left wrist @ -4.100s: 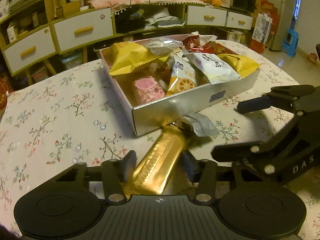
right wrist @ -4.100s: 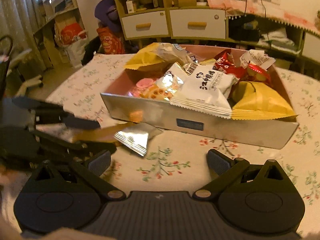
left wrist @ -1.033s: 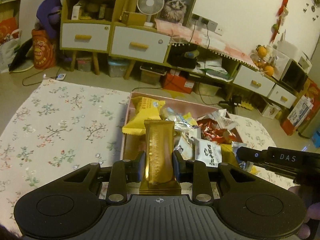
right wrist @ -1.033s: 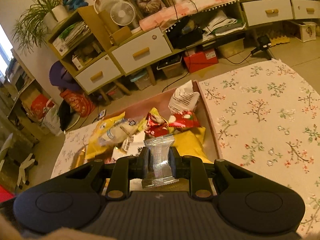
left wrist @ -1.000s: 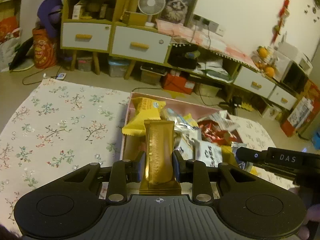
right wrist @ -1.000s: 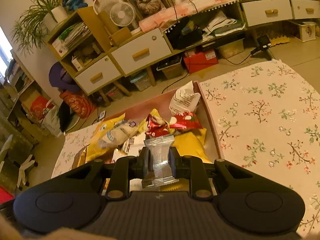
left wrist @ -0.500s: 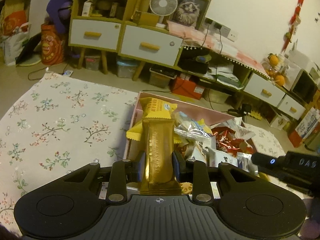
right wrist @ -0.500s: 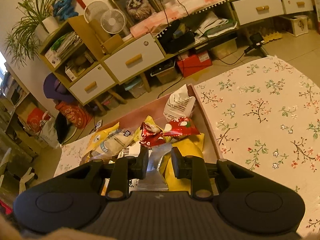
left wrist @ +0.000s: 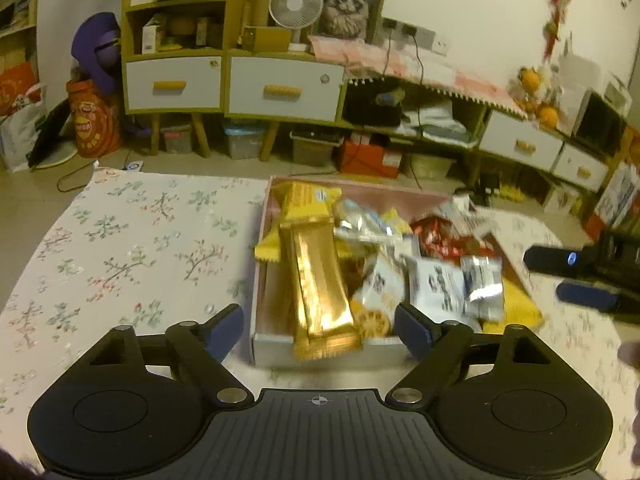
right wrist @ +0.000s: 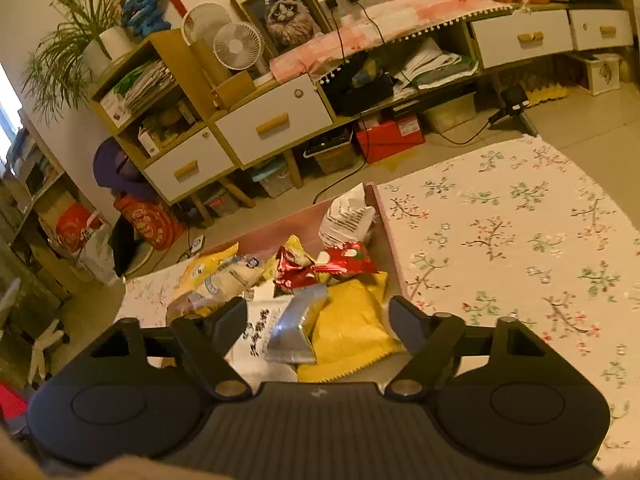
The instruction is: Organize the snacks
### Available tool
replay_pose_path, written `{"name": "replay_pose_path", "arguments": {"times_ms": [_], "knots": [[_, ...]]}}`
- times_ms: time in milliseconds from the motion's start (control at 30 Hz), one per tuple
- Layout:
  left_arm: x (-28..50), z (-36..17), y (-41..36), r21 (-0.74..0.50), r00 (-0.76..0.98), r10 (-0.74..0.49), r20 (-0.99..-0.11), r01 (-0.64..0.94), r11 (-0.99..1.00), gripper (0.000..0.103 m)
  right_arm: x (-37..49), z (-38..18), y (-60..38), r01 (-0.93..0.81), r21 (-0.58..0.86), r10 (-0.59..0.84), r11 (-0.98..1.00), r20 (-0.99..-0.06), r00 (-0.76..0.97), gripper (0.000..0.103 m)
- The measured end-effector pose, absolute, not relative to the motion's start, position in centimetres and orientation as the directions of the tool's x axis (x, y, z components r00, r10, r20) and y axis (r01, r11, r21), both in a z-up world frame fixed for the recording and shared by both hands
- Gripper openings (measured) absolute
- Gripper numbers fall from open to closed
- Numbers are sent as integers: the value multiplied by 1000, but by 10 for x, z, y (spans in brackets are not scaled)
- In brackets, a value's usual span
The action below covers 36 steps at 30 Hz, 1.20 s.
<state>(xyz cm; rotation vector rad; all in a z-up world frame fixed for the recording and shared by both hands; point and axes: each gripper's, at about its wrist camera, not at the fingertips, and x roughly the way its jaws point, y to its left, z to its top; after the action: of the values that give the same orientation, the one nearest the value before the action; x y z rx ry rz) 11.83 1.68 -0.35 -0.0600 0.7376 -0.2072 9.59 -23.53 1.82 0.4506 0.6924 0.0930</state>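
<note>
A long gold snack bar [left wrist: 320,284] lies free on the heap in the pink snack box [left wrist: 272,344], its near end over the box's front wall. My left gripper [left wrist: 318,326] hangs just before that wall, its jaws opening wide, with the pads clear of the bar. A small silver packet [right wrist: 294,326] rests loose on a yellow bag [right wrist: 352,328] and a white packet. My right gripper [right wrist: 318,320] hovers over it, jaws opening, pads off it. The same silver packet [left wrist: 482,286] and the right gripper's fingers [left wrist: 560,260] show in the left wrist view.
The box holds several packets: yellow, red [right wrist: 320,264] and white ones. It stands on a table under a floral cloth [left wrist: 132,256]. Behind are white-drawered cabinets [left wrist: 280,90], a fan and floor clutter. A person's fingers [left wrist: 630,354] show at the right edge.
Both grippers have sprung open. The gold bar dropped from the left one onto the box's heap, and the silver packet fell from the right one onto the yellow bag.
</note>
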Motion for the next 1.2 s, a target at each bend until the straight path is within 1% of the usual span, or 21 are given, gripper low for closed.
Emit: {"name": "replay_pose_path", "arguments": {"times_ms": [67,167,267,467,667,800,1200], "knots": [[112,-3,15,-111,711,-199,-674,169,979,92,92,19,-236,63,417,225,907,-605,764,81],[101,-2,11,-93,696,-188,-693,172,981,96,85,21,-236,61,390,214,919,-622,753,88],[92,-1,8,-62,685,-157,-711,161,985,98,79,22,-235,55,346,194,937,-642,741,93],[76,-1,10,-49,655,-126,-745,135,990,100,63,21,-235,44,247,142,968,-684,715,99],[59,1,3,-11,623,-76,-779,107,994,101,52,21,-230,35,185,111,982,-720,685,101],[50,7,3,-20,615,-70,-786,88,996,102,46,22,-226,33,157,93,987,-730,677,102],[40,15,-3,22,633,-40,-773,89,996,102,40,26,-214,16,126,81,992,-730,679,103]]}}
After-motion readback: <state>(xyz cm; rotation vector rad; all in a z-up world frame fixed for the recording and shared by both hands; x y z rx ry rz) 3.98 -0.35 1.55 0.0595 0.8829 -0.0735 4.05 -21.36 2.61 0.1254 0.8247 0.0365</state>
